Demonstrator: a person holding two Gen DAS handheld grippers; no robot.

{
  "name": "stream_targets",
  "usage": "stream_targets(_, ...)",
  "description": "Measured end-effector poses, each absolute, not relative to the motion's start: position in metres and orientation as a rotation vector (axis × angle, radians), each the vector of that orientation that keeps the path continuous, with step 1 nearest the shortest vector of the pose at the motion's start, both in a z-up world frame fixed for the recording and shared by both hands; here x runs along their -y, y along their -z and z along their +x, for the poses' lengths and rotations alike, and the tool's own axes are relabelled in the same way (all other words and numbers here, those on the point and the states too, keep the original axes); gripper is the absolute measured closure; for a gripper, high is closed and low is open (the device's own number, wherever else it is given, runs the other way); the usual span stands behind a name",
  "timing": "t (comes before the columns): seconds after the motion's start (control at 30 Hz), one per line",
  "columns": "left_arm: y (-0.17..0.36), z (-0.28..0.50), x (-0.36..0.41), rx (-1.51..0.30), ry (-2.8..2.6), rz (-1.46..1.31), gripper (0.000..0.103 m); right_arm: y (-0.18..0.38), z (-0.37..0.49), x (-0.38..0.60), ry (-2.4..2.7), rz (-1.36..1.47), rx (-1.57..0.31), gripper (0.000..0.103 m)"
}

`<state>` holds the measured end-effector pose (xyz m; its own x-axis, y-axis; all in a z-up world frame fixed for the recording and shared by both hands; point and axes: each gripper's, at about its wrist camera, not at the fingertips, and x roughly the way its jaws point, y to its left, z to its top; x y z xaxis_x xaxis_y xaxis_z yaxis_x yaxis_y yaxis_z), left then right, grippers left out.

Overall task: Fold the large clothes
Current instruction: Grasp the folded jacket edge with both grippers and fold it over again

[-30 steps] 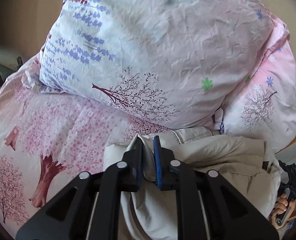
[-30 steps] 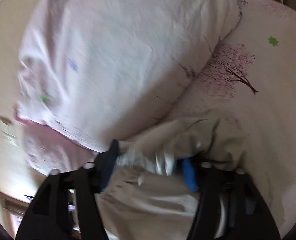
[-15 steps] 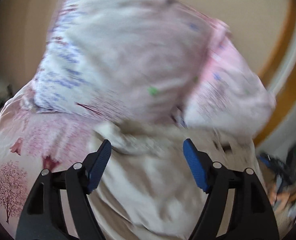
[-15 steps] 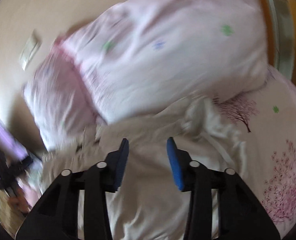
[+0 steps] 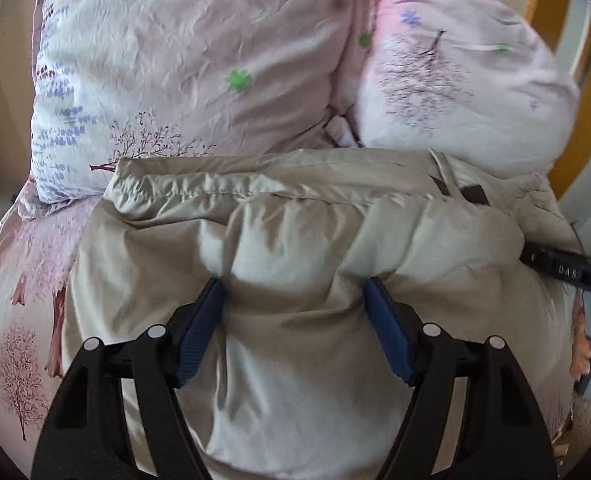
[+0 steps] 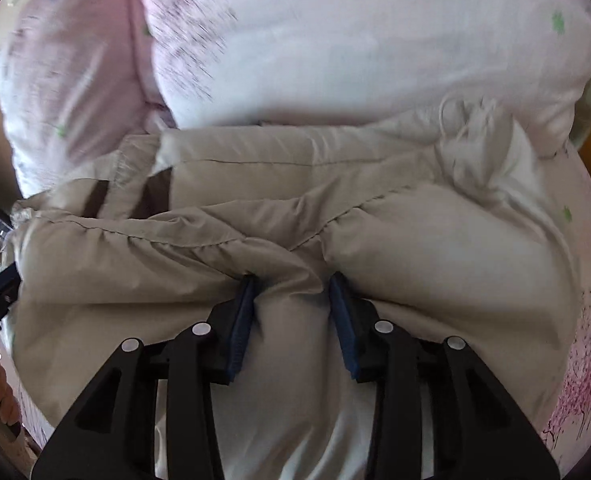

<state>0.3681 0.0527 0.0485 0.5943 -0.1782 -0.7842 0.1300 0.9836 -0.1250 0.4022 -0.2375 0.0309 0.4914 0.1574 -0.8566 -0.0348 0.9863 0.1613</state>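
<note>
A puffy beige jacket [image 5: 295, 240] lies folded on the bed, its far edge against the pillows. It also shows in the right wrist view [image 6: 255, 208]. My left gripper [image 5: 295, 288] is open, its blue pads pressed down on the jacket's near fold with padding bulging between them. My right gripper [image 6: 291, 284] is open with a narrower gap, its jaws pushed into a crease of the jacket; fabric sits between them without being pinched. The other gripper's black body shows at the right edge [image 5: 567, 268] of the left wrist view.
Two floral pink-and-white pillows [image 5: 199, 64] [image 5: 455, 80] stand right behind the jacket. The pink tree-print bedsheet [image 5: 23, 320] spreads to the left and, in the right wrist view [image 6: 583, 340], to the right. A white drawstring cord [image 6: 455, 120] lies at the jacket's far right corner.
A second ago both grippers were shut on the jacket's fabric. They have let go and opened, and now press down on the folded jacket lying flat.
</note>
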Motion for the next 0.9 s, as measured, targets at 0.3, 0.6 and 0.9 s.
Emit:
stream_targets(0.3, -0.039, 0.394, -0.045, -0.997, 0.103, -0.042, 0.031, -0.023, 0.416, 0.240, -0.114, 0.137, -1.101, 0.063)
stream_targets(0.6, -0.062, 0.359, -0.107, -0.871, 0.033, -0.084, 0.031, -0.068, 0.352, 0.308, -0.016, 0.235, -0.837, 0.063)
stream_targets(0.9, -0.023, 0.391, -0.118, -0.990, -0.028, -0.122, 0.028, -0.004, 0.383, 0.337, 0.060, 0.344, -1.039, 0.067)
